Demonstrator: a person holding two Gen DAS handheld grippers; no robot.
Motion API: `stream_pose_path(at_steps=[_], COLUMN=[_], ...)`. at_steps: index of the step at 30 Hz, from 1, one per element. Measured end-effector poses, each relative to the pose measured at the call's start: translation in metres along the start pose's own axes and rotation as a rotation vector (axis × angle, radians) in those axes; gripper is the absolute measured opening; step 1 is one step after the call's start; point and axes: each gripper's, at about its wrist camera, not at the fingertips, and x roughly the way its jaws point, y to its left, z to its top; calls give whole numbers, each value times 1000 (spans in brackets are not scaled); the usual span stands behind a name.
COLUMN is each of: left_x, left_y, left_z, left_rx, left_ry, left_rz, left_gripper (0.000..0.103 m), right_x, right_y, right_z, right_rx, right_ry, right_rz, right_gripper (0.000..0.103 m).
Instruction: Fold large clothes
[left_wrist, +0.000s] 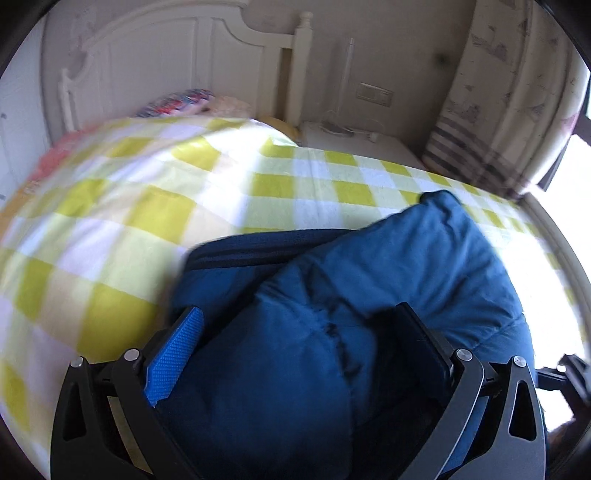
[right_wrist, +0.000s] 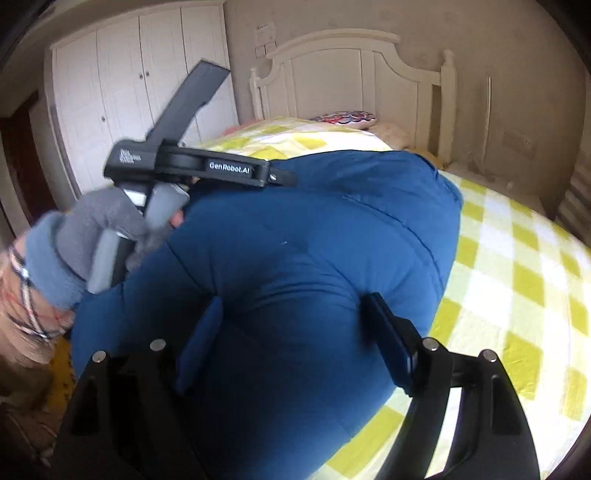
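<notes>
A bulky blue padded jacket (left_wrist: 369, 280) lies on a bed with a yellow and white checked cover (left_wrist: 147, 192). My left gripper (left_wrist: 299, 321) has its jaws spread wide around a thick bunch of the jacket, which fills the gap between the fingers. In the right wrist view the same jacket (right_wrist: 314, 240) bulges up between the fingers of my right gripper (right_wrist: 291, 310), also spread around the padding. The other hand-held gripper body (right_wrist: 199, 166), held in a grey gloved hand (right_wrist: 85, 240), sits at the jacket's left side.
A white headboard (right_wrist: 351, 74) stands at the head of the bed with a patterned pillow (right_wrist: 347, 119) in front of it. White wardrobe doors (right_wrist: 129, 99) are on the left. A white bedside cabinet (left_wrist: 354, 142) and a curtain (left_wrist: 491, 110) are by the window side.
</notes>
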Motion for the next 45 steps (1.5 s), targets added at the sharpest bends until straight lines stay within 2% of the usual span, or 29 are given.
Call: stream_pose_path(at_steps=[2, 5, 7, 8, 10, 12, 15, 17, 19, 20, 23, 25, 26, 27, 29, 30, 36, 39, 40, 41, 43, 45], left_x=[-24, -80, -102, -102, -81, -82, -83, -83, -81, -79, -76, -77, -78, -78, -78, -77, -80, -80, -81, -81, -81, -80], left_y=[-6, -9, -14, -16, -26, -20, -19, -17, -7, -4, 4, 3, 1, 0, 0, 1, 1, 2, 2, 1, 1, 1], left_z=[-4, -24, -47, -56, -86, -102, -101, -101, -101, -100, -99, -101, -101, -102, -104, -104, -107, -108, -108, -108, -108, -108], left_rx=[49, 68, 99, 115, 181, 139, 130, 122, 90, 74, 37, 40, 46, 48, 45, 38, 42, 39, 40, 40, 40, 37], left_ry=[-53, -154, -171, -158, -93, -181, -176, -175, -164, -157, -141, -147, -154, -160, -160, -157, -162, -161, -163, -164, -165, -165], left_rz=[105, 89, 81, 93, 179, 176, 172, 155, 108, 87, 35, 41, 52, 64, 71, 56, 60, 56, 58, 58, 59, 55], left_gripper=[98, 98, 98, 98, 99, 99, 99, 99, 99, 99, 99, 99, 99, 99, 99, 99, 99, 99, 99, 99, 99, 99], right_x=[-2, 2, 1, 2, 2, 3, -4, -8, -16, -20, -11, 24, 44, 77, 86, 84, 77, 77, 76, 68, 55, 58], right_y=[6, 12, 9, 8, 9, 12, 18, 17, 17, 10, -14, -27, -32, -38, -53, -55, -51, -45, -45, -36, -23, -10], right_z=[4, 4, 5, 6, 9, 9, 17, 33, 52, 68, 104, 114, 112, 100, 90, 87, 85, 106, 113, 123, 140, 155], right_rx=[-13, 2, 12, 14, 15, 3, -22, -72, -119, -105, -23, -21, -20, -14, 86, 108, 92, 37, 7, -36, -58, -85], right_ry=[26, 13, 6, 7, 7, 8, 50, 75, 33, 3, -48, 10, 69, 176, 148, 142, 151, 226, 228, 193, 117, 99], right_rz=[-40, -31, -14, -10, -10, -23, -55, -73, -154, -186, -169, -208, -219, -202, -129, -121, -159, -232, -262, -296, -281, -266], right_gripper=[78, 79, 79, 80, 80, 80, 80, 80, 80, 80, 80, 80, 80, 84, 87, 87, 87, 88, 88, 88, 88, 88])
